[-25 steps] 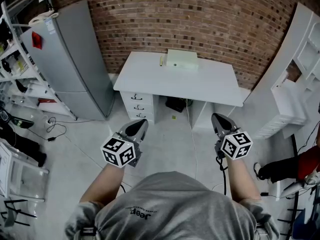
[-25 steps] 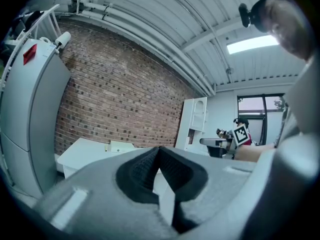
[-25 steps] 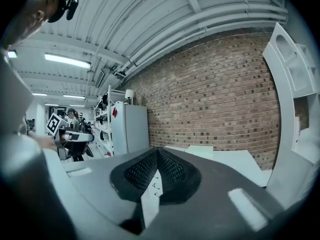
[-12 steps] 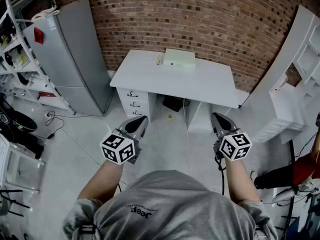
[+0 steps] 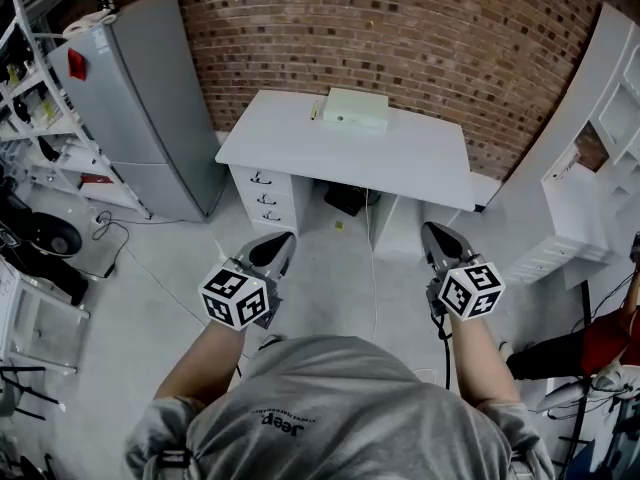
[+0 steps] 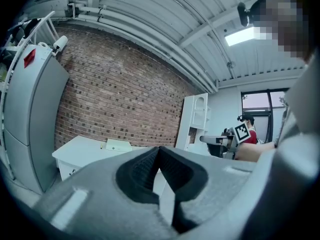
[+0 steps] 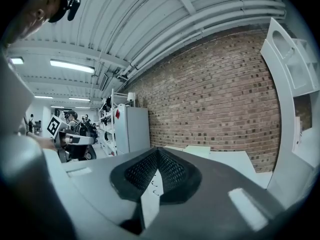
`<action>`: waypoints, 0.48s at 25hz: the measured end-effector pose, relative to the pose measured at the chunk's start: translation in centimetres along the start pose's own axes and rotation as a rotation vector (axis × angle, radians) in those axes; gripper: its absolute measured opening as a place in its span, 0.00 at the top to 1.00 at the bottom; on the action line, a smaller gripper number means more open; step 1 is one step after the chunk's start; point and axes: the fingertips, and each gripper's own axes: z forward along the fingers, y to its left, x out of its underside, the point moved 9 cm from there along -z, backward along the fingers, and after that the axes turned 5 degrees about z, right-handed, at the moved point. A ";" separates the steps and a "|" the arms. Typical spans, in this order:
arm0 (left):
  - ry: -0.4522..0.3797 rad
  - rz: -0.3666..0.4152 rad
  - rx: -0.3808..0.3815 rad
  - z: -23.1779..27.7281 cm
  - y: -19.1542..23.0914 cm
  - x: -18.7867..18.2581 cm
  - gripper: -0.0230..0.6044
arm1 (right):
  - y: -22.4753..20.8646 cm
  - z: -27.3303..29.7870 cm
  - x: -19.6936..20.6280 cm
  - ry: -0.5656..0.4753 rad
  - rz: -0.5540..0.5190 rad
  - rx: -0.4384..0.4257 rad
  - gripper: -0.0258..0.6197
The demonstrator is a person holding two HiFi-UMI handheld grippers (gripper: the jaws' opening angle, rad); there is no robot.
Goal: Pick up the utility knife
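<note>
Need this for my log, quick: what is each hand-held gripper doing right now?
Left hand-held gripper: closed, holding nothing.
Right hand-held gripper: closed, holding nothing.

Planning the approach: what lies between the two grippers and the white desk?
In the head view, mostly bare grey floor, crossed by a thin cable running out from under the desk.

The desk (image 5: 400, 163) is white. The brick wall (image 5: 420, 28) is red-brown. The fridge (image 5: 140, 98) is grey, like my shirt (image 5: 350, 418). My left hand-held gripper (image 5: 284, 239) and right hand-held gripper (image 5: 429, 231) carry black and white squares.
</note>
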 end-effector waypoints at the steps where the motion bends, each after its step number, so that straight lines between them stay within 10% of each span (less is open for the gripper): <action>1: 0.002 -0.002 -0.001 0.2 0.3 0.0 0.97 | -0.2 0.3 0.0 0.001 0.002 -0.002 0.95; 12: -0.006 0.015 0.070 6.2 10.9 0.0 0.97 | -1.4 10.7 -0.3 0.000 -0.006 0.036 0.95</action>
